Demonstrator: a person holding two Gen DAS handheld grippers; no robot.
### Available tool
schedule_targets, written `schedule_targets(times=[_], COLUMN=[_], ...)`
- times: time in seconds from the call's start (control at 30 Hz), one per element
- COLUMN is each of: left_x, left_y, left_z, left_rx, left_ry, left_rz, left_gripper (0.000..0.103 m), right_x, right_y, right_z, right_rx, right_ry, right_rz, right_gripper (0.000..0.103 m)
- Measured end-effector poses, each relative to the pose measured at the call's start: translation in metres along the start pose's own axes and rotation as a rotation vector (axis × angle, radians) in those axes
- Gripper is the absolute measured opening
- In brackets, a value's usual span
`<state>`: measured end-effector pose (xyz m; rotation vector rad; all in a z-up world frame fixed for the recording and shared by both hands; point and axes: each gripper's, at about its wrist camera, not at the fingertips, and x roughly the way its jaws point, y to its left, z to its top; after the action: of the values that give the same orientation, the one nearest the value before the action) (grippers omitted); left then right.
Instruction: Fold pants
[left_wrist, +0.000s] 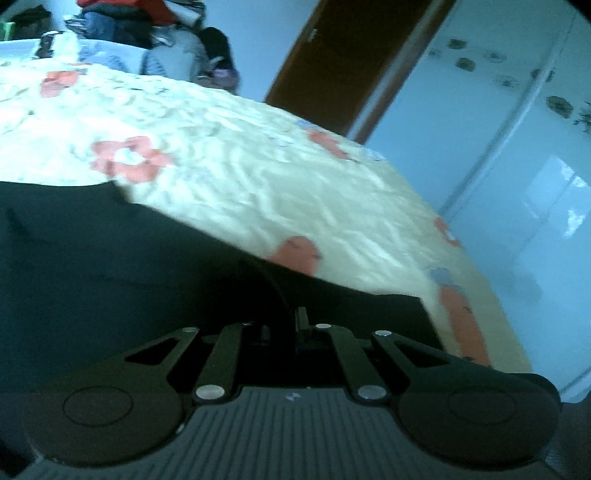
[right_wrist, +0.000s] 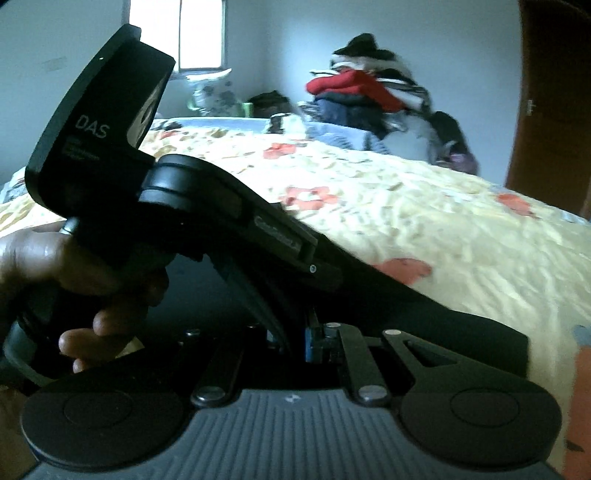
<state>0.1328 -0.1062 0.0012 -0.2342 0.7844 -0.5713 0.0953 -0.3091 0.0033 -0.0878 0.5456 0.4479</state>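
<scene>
The black pants (left_wrist: 110, 251) lie on a bed with a cream, red-flowered cover (left_wrist: 258, 155). In the left wrist view they fill the lower left, and my left gripper (left_wrist: 286, 321) sits low over them with its fingers drawn together on a fold of the dark cloth. In the right wrist view the pants (right_wrist: 461, 332) show as a dark edge at the lower right. My right gripper (right_wrist: 314, 332) is closed on the same cloth. The left gripper's body (right_wrist: 147, 206) and the hand holding it cross in front, hiding most of the pants.
A pile of clothes (right_wrist: 369, 96) sits at the bed's far side. A brown door (left_wrist: 354, 66) and white wardrobe (left_wrist: 517, 147) stand beyond the bed's right edge. A window (right_wrist: 192, 33) is in the far wall.
</scene>
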Motion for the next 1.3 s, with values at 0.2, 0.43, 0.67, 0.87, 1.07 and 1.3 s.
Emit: schedule_targets(times=[0.2, 0.43, 0.67, 0.87, 1.07, 1.3], left_x=[-0.004, -0.02, -0.03, -0.001, -0.018, -0.037], left_y=[0.013, 0.036, 0.015, -0.028, -0.021, 0.001], left_z=[0.002, 0.006, 0.008, -0.029, -0.027, -0.03], left_rx=[0.024, -0.024, 0.159, 0.43, 0.419, 0.314], left_ry=[-0.018, -0.066, -0.055, 0.0, -0.095, -0.085], left_rz=[0.071, 0.255, 0.323, 0.349, 0.411, 0.419], left_gripper=[0.009, 0.065, 0.072, 0.081, 0.091, 0.094], right_x=[0.018, -0.006, -0.066, -0.02, -0.026, -0.003], right_y=[0.006, -0.001, -0.073, -0.114, -0.092, -0.074], right_z=[0.005, 0.0, 0.003, -0.003, -0.007, -0.007], right_rx=[0.008, 0.004, 0.116, 0.164, 0.097, 0.056], right_ry=[0.022, 0.105, 0.045, 0.146, 0.117, 0.211], right_rz=[0.045, 0.17, 0.017, -0.034, -0.131, -0.121], right_gripper=[0.011, 0.078, 0.078, 0.078, 0.078, 0.081])
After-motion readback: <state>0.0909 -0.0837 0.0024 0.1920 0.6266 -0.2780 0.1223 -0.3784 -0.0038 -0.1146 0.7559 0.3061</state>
